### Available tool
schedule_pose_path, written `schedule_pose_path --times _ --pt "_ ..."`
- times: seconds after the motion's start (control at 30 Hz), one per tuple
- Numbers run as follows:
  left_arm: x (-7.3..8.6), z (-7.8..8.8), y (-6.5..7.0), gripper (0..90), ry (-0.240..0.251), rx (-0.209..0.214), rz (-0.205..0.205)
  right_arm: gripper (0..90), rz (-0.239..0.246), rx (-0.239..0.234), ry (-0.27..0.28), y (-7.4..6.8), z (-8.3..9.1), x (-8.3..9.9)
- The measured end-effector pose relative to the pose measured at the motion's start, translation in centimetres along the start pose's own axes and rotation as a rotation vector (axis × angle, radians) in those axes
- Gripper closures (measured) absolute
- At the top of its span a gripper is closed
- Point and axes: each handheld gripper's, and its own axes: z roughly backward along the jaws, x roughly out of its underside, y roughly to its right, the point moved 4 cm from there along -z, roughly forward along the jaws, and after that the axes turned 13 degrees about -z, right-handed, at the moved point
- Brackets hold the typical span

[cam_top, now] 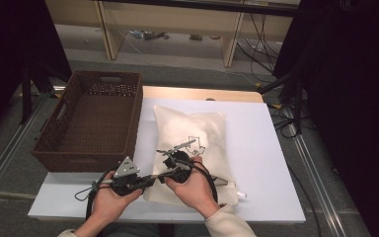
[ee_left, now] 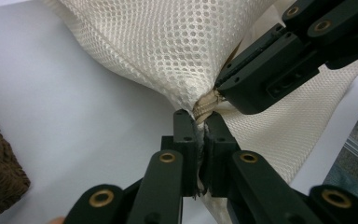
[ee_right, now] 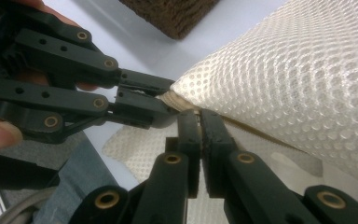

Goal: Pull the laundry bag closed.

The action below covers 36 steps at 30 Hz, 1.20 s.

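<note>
A cream mesh bag [cam_top: 192, 133] lies on the white table [cam_top: 261, 163], its near left corner lifted. My left gripper [cam_top: 151, 179] comes in from the left and is shut on the ribbed beige seam at that corner. In the left gripper view its jaws [ee_left: 200, 123] pinch the seam under the bulging mesh bag [ee_left: 168, 42]. My right gripper [cam_top: 164, 174] comes in from the right and is shut on the same seam right beside it. In the right gripper view its jaws [ee_right: 199, 116] clamp the bag [ee_right: 284, 79] edge, with the left gripper [ee_right: 168, 98] touching close by.
A brown wicker basket [cam_top: 94, 123] stands on the table's left side, close to the bag; its corner shows as the basket [ee_left: 0, 172] in the left gripper view. Wooden shelving and cables sit beyond the far edge. Dark curtains flank both sides.
</note>
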Motion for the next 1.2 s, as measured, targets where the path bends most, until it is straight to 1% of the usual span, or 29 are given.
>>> schedule_pose_path --times 0.03,0.07,0.1,0.13,0.17,0.23,0.27,0.3,0.33,0.37,0.4,0.43,0.47,0.5,0.53,0.57,0.6,0.63,0.67,0.7,0.73,0.87,0.9,1.0,1.07,1.1,1.2 --pt "0.0 0.0 0.1 84.9 0.003 -0.003 0.005 88.8 0.005 -0.001 0.000 0.0 0.0 0.0" --pt "0.0 0.1 0.1 84.9 -0.007 -0.003 0.004 88.8 -0.004 0.005 -0.002 0.0 0.1 0.0" --pt "-0.1 0.3 0.1 84.9 -0.005 -0.012 0.001 88.8 -0.012 0.019 -0.007 0.1 0.1 0.1" --pt "-0.2 0.4 0.2 85.0 0.007 -0.020 0.012 88.8 0.006 0.039 -0.009 0.3 0.1 0.0" --pt "-0.3 0.6 0.1 85.0 0.011 -0.024 0.010 88.8 -0.004 0.060 -0.002 0.6 0.0 0.1" --pt "-0.3 0.8 -0.1 85.0 0.014 -0.024 0.005 88.8 -0.022 0.076 -0.016 1.4 0.0 0.2" --pt "-0.1 1.0 -0.4 85.0 -0.003 -0.032 -0.006 88.8 -0.023 0.085 -0.022 1.8 0.1 0.3" --pt "0.0 0.9 -0.4 85.0 -0.007 -0.031 -0.008 88.8 -0.002 0.065 -0.028 2.0 0.2 0.3" --pt "-0.1 0.7 -0.3 84.9 0.010 -0.040 0.012 88.7 -0.025 0.072 -0.033 1.9 0.3 0.4" --pt "-0.1 0.7 -0.3 84.9 0.010 -0.048 0.002 88.7 -0.024 0.071 -0.032 1.8 0.4 0.4" --pt "-0.1 0.9 -0.4 84.9 -0.011 -0.050 -0.014 88.7 0.001 0.069 -0.034 1.9 0.5 0.3" --pt "-0.1 0.9 -0.3 84.9 -0.005 -0.050 -0.015 88.7 -0.017 0.075 -0.037 1.7 0.6 0.4" --pt "0.0 0.9 -0.3 84.9 -0.008 -0.043 -0.015 88.8 -0.026 0.072 -0.041 1.6 0.7 0.4" --pt "0.0 0.8 -0.2 84.8 0.005 -0.055 -0.001 88.7 -0.024 0.069 -0.045 1.7 0.8 0.4" --pt "0.0 0.8 -0.2 84.8 0.005 -0.055 -0.001 88.8 -0.014 0.072 -0.043 1.8 0.8 0.4" --pt "0.1 0.8 -0.4 84.8 -0.009 -0.053 -0.022 88.8 -0.009 0.077 -0.045 1.9 0.8 0.4" --pt "0.1 0.8 -0.4 84.9 -0.007 -0.054 -0.017 88.8 -0.030 0.082 -0.048 1.9 0.8 0.5" --pt "0.1 0.8 -0.4 84.8 -0.007 -0.055 -0.015 88.8 -0.015 0.080 -0.045 2.1 0.8 0.5" --pt "0.2 0.8 -0.4 84.8 -0.009 -0.056 -0.016 88.7 -0.036 0.075 -0.048 2.0 0.8 0.6" --pt "0.2 0.7 -0.3 84.8 -0.009 -0.054 -0.017 88.7 -0.035 0.075 -0.048 2.0 0.8 0.5" --pt "0.1 0.7 -0.2 84.8 0.000 -0.060 -0.009 88.7 -0.025 0.081 -0.046 2.1 0.8 0.5" --pt "0.3 0.8 -0.4 84.7 -0.017 -0.058 -0.025 88.7 -0.028 0.076 -0.052 2.0 0.8 0.5" --pt "0.3 0.7 -0.3 84.7 -0.016 -0.059 -0.019 88.7 -0.008 0.069 -0.054 2.1 0.8 0.5" --pt "0.3 0.7 -0.3 84.7 -0.014 -0.061 -0.019 88.7 0.000 0.067 -0.058 2.1 0.8 0.5" --pt "0.3 0.7 -0.3 84.6 -0.013 -0.061 -0.017 88.7 -0.001 0.066 -0.059 2.1 0.8 0.5" --pt "0.3 0.7 -0.3 84.6 -0.013 -0.062 -0.017 88.7 -0.007 0.076 -0.048 2.0 0.9 0.5" --pt "0.3 0.7 -0.3 84.6 -0.011 -0.057 -0.015 88.7 -0.008 0.067 -0.060 2.1 0.8 0.5"
